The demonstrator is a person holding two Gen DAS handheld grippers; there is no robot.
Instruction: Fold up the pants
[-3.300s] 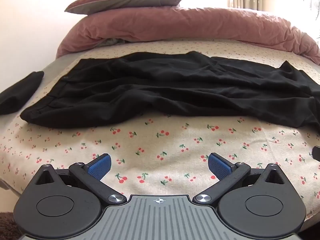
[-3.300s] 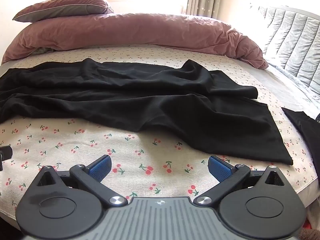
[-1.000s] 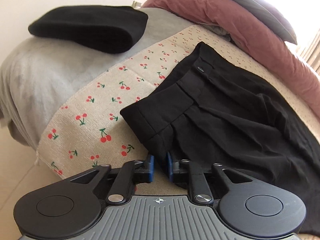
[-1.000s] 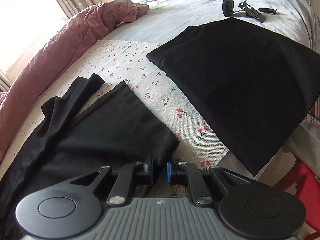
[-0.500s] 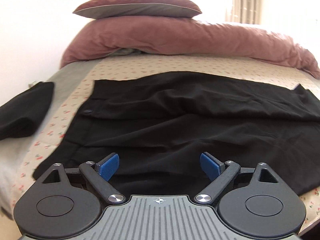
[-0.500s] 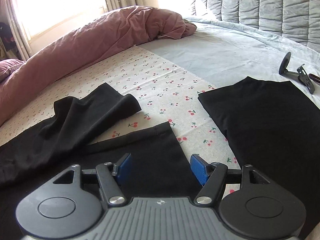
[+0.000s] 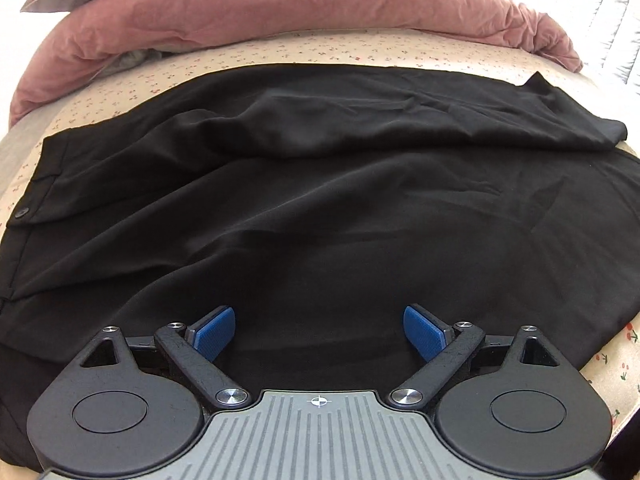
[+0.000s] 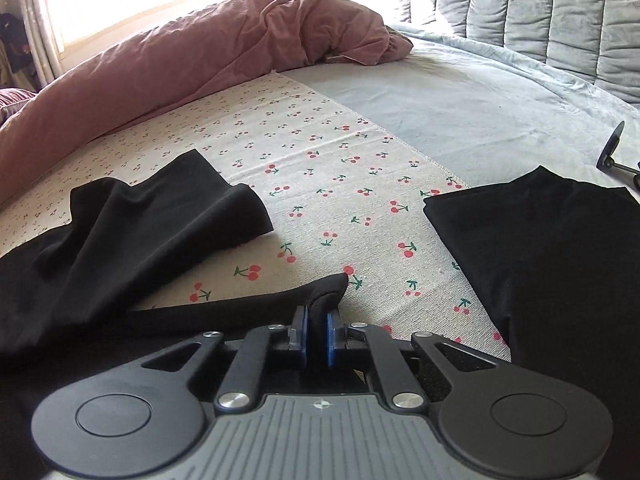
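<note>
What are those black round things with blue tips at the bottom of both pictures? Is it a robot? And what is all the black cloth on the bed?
It is not a robot. A person holds a grabbing tool in each hand, and each tool carries a small camera that looks forward along its two fingers. So the black shapes at the bottom are the tools themselves.

One picture comes from the left gripper. Its blue pads stand far apart, with nothing pinched between them.

The other comes from the right gripper. Its jaws are closing, and a corner of the black pants is squeezed between the pads.

The pants lie spread over a cherry-print cloth on the bed. A pink duvet is heaped behind them, and another black cloth lies off to the right.

The person is folding the pants.
</note>
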